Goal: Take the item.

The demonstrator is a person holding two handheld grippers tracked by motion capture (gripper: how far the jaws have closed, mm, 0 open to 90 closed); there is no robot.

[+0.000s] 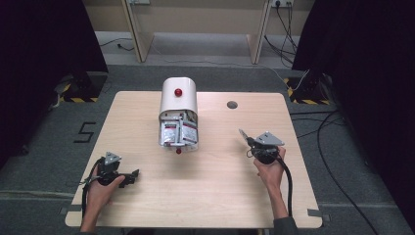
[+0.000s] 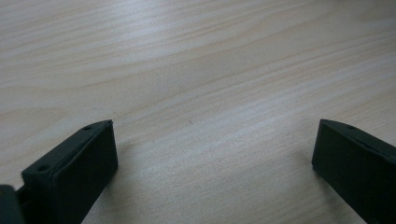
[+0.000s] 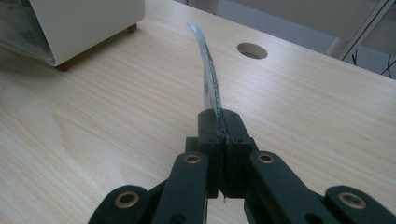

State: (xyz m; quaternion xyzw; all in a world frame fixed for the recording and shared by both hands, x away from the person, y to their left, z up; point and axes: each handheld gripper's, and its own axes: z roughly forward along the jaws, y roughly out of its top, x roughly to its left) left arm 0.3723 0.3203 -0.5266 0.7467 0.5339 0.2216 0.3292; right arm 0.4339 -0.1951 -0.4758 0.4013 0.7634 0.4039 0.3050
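Note:
A white round-topped box (image 1: pixel 178 95) with a red knob lies at the table's far middle, its open end facing me and stuffed with several flat packets (image 1: pixel 176 132). My right gripper (image 1: pixel 249 141) is to the right of the box, shut on one thin packet (image 1: pixel 242 133). In the right gripper view the packet (image 3: pixel 210 74) stands edge-on and curves up out of the closed pads of the right gripper (image 3: pixel 220 116), with the box's corner (image 3: pixel 84 23) at the far left. Near the front left edge my left gripper (image 1: pixel 131 177) rests low, open, with only bare wood between its fingers (image 2: pixel 88 158).
A round cable hole (image 1: pixel 232 104) is cut in the wooden table (image 1: pixel 215 191) behind the right gripper. The box stands on small red feet (image 3: pixel 62 66). Black curtains flank the table, and cables run across the floor at right.

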